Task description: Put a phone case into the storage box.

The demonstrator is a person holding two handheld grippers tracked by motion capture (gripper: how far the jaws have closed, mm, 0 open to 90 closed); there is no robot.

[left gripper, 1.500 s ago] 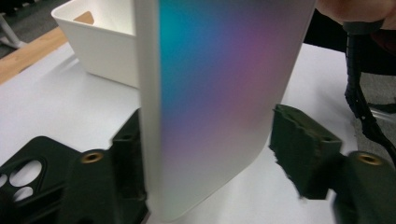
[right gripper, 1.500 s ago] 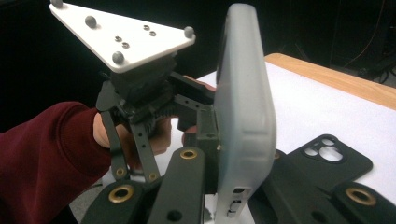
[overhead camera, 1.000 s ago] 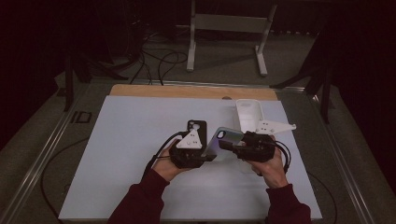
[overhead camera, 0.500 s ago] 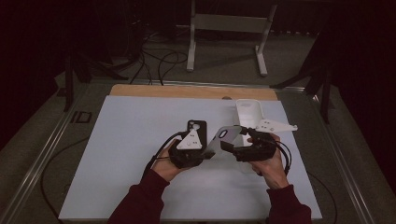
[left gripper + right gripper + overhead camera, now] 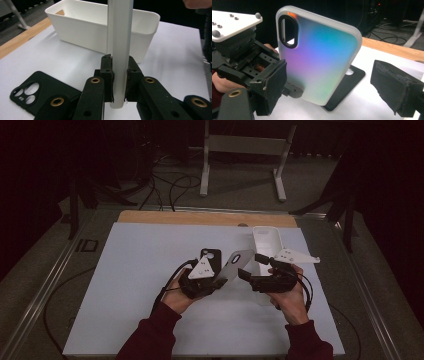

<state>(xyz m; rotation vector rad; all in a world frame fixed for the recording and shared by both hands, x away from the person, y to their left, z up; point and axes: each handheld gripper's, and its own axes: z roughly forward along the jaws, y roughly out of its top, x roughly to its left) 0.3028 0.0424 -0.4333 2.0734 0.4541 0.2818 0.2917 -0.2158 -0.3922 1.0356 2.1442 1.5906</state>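
Observation:
A frosted, iridescent phone case [image 5: 235,265] stands on edge above the table, and my left gripper [image 5: 220,280] is shut on its lower end. In the left gripper view both pads clamp the case's [image 5: 119,50] thin edge at my left gripper [image 5: 119,75]. My right gripper [image 5: 249,265] faces it from the right, open. Its jaws have just been opening, and in the right gripper view the case [image 5: 319,62] stands between the wide-apart pads of my right gripper [image 5: 334,86] without touching them. A black phone case [image 5: 211,256] lies flat on the white board behind it.
A white plastic bin [image 5: 267,242] stands at the back right of the board, just beyond my right hand. The black case [image 5: 32,92] lies left of my left jaws. A wooden strip [image 5: 200,217] runs along the far edge.
My right gripper's jaws have spread wide and let go of the iridescent case, which stays upright in my left gripper. Both hands have kept their places.

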